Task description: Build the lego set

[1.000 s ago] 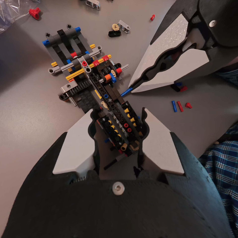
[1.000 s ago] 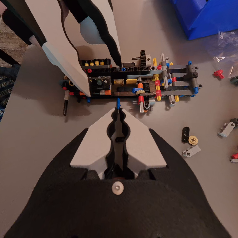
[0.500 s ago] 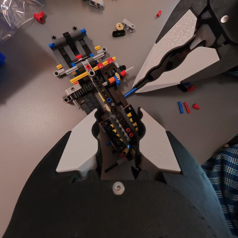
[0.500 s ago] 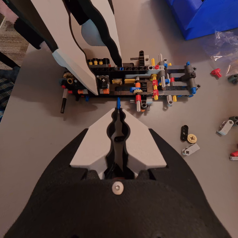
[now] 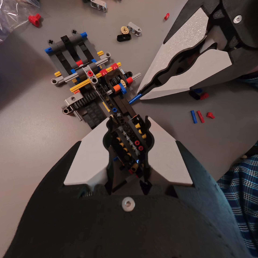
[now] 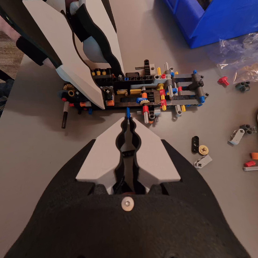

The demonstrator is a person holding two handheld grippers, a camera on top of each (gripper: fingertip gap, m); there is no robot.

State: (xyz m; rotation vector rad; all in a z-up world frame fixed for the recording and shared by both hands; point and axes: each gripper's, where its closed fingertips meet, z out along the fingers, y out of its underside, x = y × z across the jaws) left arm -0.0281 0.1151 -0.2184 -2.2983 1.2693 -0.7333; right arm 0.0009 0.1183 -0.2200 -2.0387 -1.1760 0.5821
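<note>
A long Lego chassis [image 5: 89,83] of black, grey, yellow, red and blue parts lies on the grey table [image 5: 27,139]; it also shows in the right wrist view [image 6: 146,90]. My left gripper [image 5: 127,118] is shut on the chassis's near end, its fingers on both sides. My right gripper [image 6: 128,118] is shut on a small blue pin [image 6: 127,112] whose tip is at the chassis's side beam. In the left wrist view the right gripper [image 5: 140,96] comes in from the right with the blue pin [image 5: 134,98].
Loose parts lie around: a blue pin, a red pin and a red connector [image 5: 201,117], black, tan and grey pieces [image 6: 201,152], a red connector [image 6: 223,80]. A blue bin [image 6: 217,21] and a clear bag [image 6: 240,53] sit at the far right. A plaid sleeve [image 5: 242,188] is near. Both grippers' tips are close together, under 4 cm apart. It is some 11 centimetres from my left tips to the red connector [image 5: 201,117].
My left gripper's fingers have closed in and slid farther along the chassis's near end. The right gripper with the blue pin has stayed at the chassis's side.
</note>
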